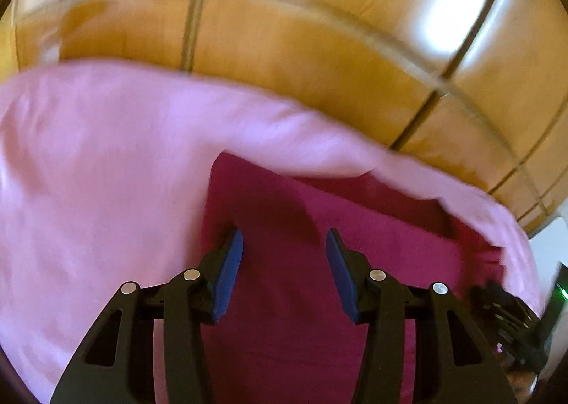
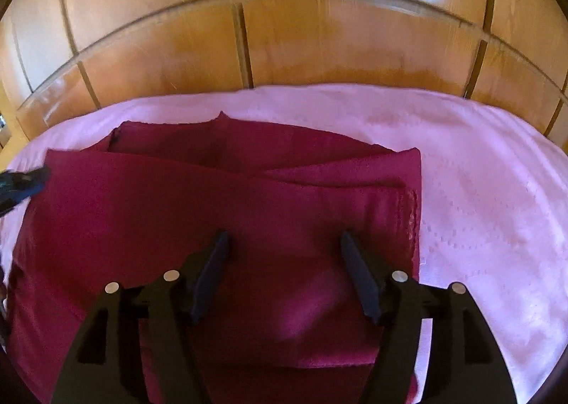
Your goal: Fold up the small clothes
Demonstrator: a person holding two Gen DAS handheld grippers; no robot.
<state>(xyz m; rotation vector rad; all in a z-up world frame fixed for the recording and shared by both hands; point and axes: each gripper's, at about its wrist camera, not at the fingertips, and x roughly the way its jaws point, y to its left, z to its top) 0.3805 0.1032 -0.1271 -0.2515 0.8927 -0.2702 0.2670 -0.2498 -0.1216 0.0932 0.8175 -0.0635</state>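
On pink sheet (image 2: 479,162) centre, near wooden panel (image 2: 319,42) | maroon cloth (image 2: 220,205) is lying folded | left gripper (image 1: 284,244) is hovering over it, jaws apart, empty | right gripper (image 2: 284,244) likewise, jaws apart, empty

No legible text or labels anywhere.

Pink sheet (image 2: 479,191) covers surface; folded maroon cloth (image 2: 213,209) lies directly on it, wooden panels (image 2: 319,42) behind.
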